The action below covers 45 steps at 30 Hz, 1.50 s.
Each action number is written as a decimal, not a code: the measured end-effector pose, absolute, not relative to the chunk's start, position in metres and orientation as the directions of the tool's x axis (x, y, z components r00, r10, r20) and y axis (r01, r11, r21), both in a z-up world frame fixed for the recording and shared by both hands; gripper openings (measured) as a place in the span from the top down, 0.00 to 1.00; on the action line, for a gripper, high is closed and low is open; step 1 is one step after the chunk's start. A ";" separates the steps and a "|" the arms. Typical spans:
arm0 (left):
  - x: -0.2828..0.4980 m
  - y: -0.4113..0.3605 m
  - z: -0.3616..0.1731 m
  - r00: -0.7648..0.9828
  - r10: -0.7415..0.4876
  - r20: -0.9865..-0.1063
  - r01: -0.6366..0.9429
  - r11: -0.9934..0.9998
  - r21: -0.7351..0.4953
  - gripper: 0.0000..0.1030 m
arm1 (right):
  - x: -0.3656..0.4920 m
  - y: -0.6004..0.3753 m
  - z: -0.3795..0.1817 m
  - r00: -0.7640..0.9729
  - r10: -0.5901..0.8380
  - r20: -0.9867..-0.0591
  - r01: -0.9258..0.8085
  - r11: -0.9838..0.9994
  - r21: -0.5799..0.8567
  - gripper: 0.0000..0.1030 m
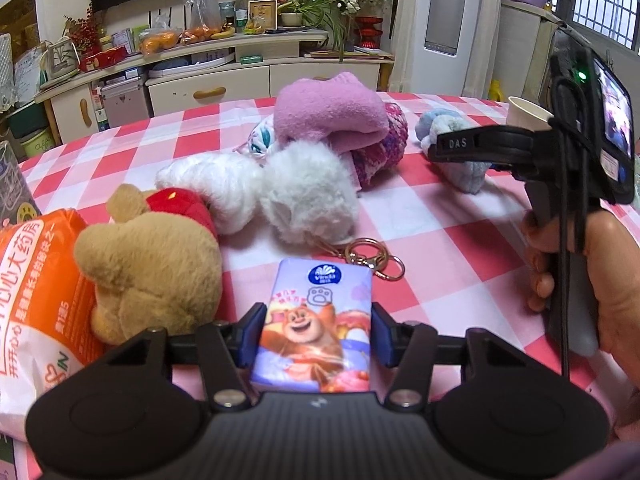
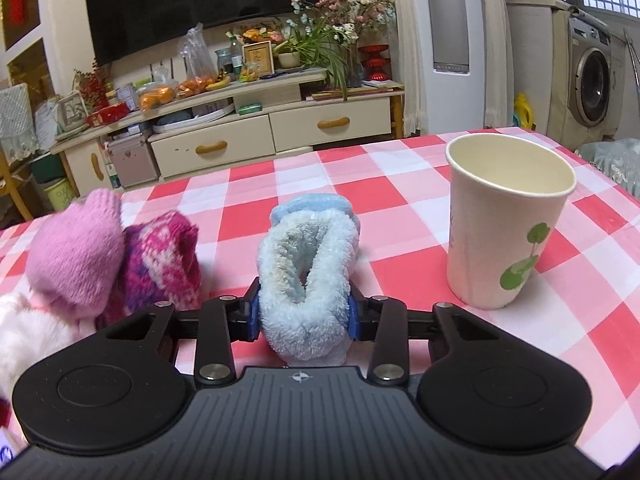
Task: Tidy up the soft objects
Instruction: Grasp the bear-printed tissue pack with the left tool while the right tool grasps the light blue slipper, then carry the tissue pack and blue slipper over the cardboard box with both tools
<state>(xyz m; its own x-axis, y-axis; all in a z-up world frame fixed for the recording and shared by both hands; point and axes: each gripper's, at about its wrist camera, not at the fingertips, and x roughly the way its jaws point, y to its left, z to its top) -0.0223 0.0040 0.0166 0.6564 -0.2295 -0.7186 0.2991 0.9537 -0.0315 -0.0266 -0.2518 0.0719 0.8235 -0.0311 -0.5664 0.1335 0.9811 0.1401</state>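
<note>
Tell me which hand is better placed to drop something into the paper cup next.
Right. The right gripper is shut on the blue fuzzy sock, with the paper cup just beside it. The left gripper holds the tissue pack, farther away.

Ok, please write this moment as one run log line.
left tool: shut on tissue pack | right tool: shut on blue fuzzy sock | paper cup: upright, apart, right of sock

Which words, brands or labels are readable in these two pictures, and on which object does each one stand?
"Vinda": round blue logo on the tissue pack held in the left tool.
"DAS": black finger of the right tool.
"大药房": large characters on the orange and white bag; its smaller lines are too blurred to read.
Tissue pack's small pink characters: not legible.
Paper cup: only a green plant print, no words.
</note>
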 end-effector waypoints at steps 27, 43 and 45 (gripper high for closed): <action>-0.039 0.004 0.023 0.639 -0.280 -0.716 0.285 0.951 -0.118 0.49 | -0.084 -0.255 0.076 0.836 -0.026 -0.548 0.150 0.972 0.182 0.63; -0.065 0.031 0.055 0.711 -0.316 -0.629 0.275 0.947 -0.165 0.48 | -0.136 -0.249 0.082 0.825 -0.010 -0.565 0.151 0.968 0.203 0.63; -0.069 0.033 0.060 0.720 -0.323 -0.614 0.281 0.945 -0.168 0.49 | -0.144 -0.249 0.082 0.824 -0.005 -0.567 0.145 0.969 0.202 0.63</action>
